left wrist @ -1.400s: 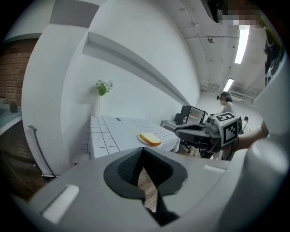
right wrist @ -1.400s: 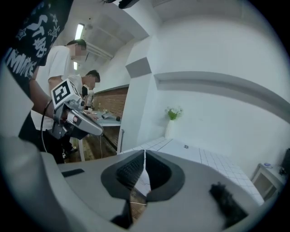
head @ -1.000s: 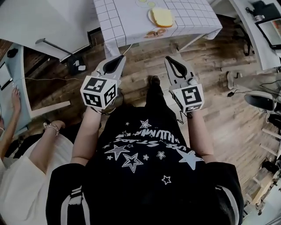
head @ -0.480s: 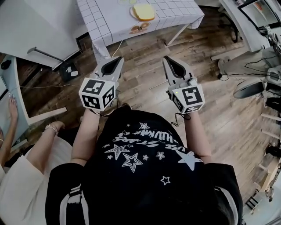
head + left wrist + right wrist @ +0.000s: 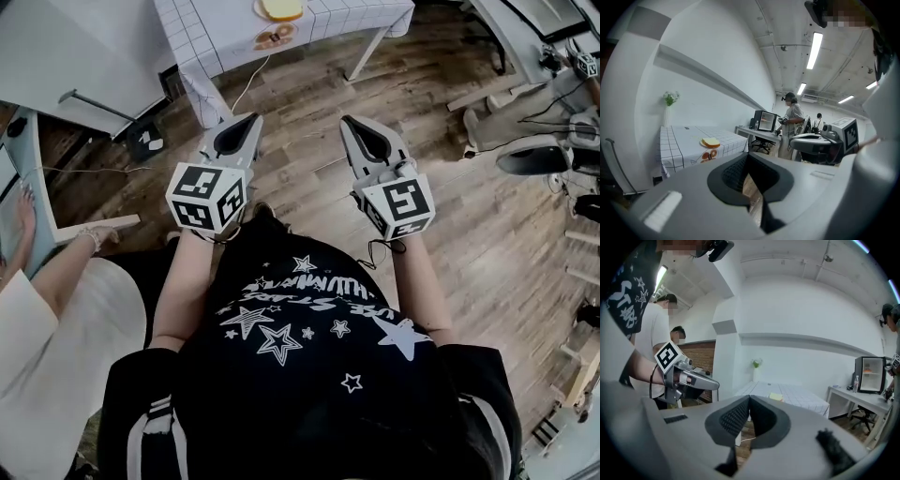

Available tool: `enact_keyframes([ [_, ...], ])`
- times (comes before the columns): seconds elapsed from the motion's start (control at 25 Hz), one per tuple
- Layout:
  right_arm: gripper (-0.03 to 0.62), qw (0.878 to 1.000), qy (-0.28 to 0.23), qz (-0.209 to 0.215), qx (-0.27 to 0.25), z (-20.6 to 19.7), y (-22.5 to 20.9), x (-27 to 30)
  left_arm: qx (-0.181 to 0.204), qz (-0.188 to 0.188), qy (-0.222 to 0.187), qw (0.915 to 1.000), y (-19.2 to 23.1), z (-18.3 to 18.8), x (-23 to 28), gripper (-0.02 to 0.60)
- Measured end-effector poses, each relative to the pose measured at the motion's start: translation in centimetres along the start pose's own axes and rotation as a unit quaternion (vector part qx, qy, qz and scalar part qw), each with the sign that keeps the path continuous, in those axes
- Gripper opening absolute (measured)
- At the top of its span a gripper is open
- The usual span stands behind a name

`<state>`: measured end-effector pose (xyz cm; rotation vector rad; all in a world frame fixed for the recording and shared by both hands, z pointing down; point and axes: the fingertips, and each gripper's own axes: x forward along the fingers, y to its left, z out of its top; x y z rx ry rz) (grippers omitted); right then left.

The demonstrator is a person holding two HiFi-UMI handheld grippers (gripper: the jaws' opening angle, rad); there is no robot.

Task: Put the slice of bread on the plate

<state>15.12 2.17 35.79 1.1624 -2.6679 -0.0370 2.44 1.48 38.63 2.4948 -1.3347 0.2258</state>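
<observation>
1. Head view: we hold the left gripper (image 5: 251,119) and the right gripper (image 5: 346,120) side by side above the wood floor (image 5: 309,94), both pointing toward the table (image 5: 211,37).
2. Left gripper view: jaws pressed together, nothing between them.
3. Right gripper view: jaws likewise closed tight and empty.
4. We note the slice of bread (image 5: 282,7) lying on the plate (image 5: 257,11) on the checked-cloth table, well apart from both grippers.

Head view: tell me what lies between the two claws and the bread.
In the head view: bare wooden floor with a white cable, then the checked tablecloth's draped edge before the bread.
</observation>
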Motion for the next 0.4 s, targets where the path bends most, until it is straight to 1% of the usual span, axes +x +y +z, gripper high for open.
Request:
enact_keyframes([
  [0.2, 0.015, 1.0, 0.007, 0.02, 0.005, -1.1, 1.7, -3.4, 0.006, 0.008, -0.003, 0.9999, -3.8, -1.1, -1.5, 0.009],
  [0.4, 0.015, 0.999, 0.009, 0.041, 0.003, -1.7, 3.4, -6.8, 0.009, 0.008, -0.011, 0.9999, -7.4, -1.7, -2.8, 0.009],
])
